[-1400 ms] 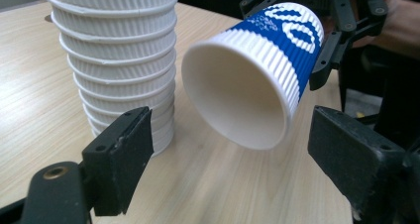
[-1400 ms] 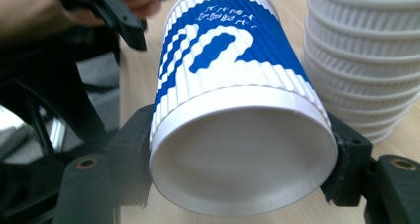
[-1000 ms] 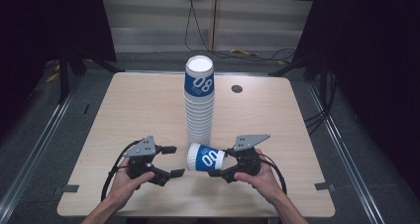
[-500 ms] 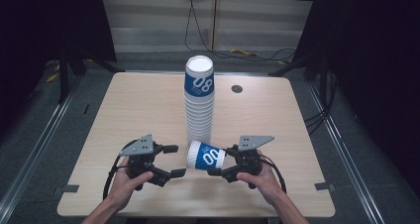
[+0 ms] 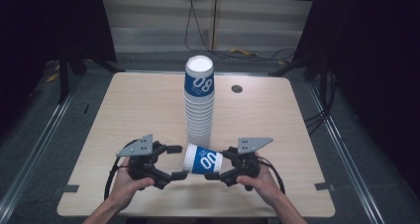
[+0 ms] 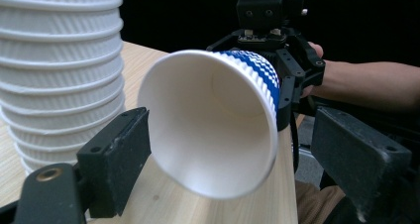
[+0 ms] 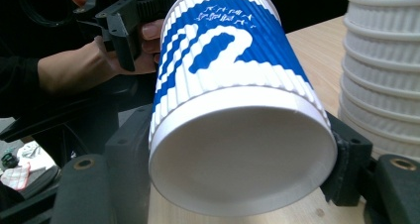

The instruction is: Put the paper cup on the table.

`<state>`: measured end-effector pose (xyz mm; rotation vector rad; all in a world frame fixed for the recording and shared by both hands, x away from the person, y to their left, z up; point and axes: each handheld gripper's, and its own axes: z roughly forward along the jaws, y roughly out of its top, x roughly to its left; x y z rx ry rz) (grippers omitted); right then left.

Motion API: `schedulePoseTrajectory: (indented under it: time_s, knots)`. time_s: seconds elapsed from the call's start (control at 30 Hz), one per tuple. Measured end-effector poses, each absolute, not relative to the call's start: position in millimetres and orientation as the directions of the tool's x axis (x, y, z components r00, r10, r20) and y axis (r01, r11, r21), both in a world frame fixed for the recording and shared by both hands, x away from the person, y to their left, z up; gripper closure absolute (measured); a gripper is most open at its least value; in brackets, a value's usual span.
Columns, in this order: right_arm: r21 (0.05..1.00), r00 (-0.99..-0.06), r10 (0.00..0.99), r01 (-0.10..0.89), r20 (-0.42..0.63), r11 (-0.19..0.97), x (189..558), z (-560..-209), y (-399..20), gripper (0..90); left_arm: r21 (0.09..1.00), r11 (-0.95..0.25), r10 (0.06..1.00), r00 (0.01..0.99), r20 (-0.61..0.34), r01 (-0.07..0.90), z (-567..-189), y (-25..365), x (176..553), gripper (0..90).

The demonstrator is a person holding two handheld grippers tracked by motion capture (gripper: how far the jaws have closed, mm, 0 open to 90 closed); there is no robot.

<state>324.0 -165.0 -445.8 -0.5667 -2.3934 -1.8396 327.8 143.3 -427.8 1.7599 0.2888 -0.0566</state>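
Observation:
A tall stack of ribbed white paper cups point(image 5: 199, 105) with a blue-printed top cup stands mid-table. One blue and white cup point(image 5: 202, 159) is held on its side in front of the stack. My right gripper point(image 5: 216, 164) is shut on its base end, and the cup's bottom point(image 7: 233, 85) faces that camera between the jaws point(image 7: 237, 169). My left gripper point(image 5: 177, 161) stands open at the cup's mouth. The open rim point(image 6: 213, 125) sits between its spread jaws point(image 6: 237, 159), with small gaps at both pads. The stack point(image 6: 59, 75) rises to the left.
The wooden table point(image 5: 124, 110) has a small round cable hole point(image 5: 236, 88) at the back right. Dark floor, rails and cables surround it. The person's hands point(image 5: 124, 184) come in over the table's front edge.
Almost nothing: the left gripper has shifted slightly by the cup's mouth, while the right gripper holds the cup still.

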Motion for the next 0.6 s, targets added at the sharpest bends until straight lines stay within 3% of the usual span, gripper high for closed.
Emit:
schedulePoseTrajectory:
  time_s: [0.17, 0.3, 0.4, 0.5, 0.6]
  knots:
    - [0.925, -0.936, 0.216, 0.320, 0.276, 0.203, 322.1, -444.8, -162.6, 28.6, 0.949, -0.180, 0.206, 0.953, -0.223, 0.260, -430.3, 141.0, 332.5, 15.6]
    - [0.934, -0.942, 0.205, 0.304, 0.265, 0.187, 321.5, -444.7, -161.2, 28.6, 0.951, -0.180, 0.173, 0.960, -0.220, 0.250, -431.6, 138.6, 332.9, 15.1]
    - [0.938, -0.945, 0.191, 0.298, 0.265, 0.175, 320.8, -443.4, -158.8, 28.7, 0.956, -0.175, 0.179, 0.963, -0.202, 0.233, -431.2, 135.2, 331.4, 12.6]
    - [0.941, -0.947, 0.185, 0.293, 0.261, 0.172, 320.0, -442.6, -157.0, 28.7, 0.954, -0.174, 0.192, 0.959, -0.211, 0.244, -432.6, 132.7, 331.4, 3.9]
    - [0.941, -0.950, 0.181, 0.287, 0.256, 0.176, 318.4, -442.4, -155.8, 28.7, 0.954, -0.170, 0.168, 0.962, -0.217, 0.245, -433.9, 131.5, 330.6, 5.7]
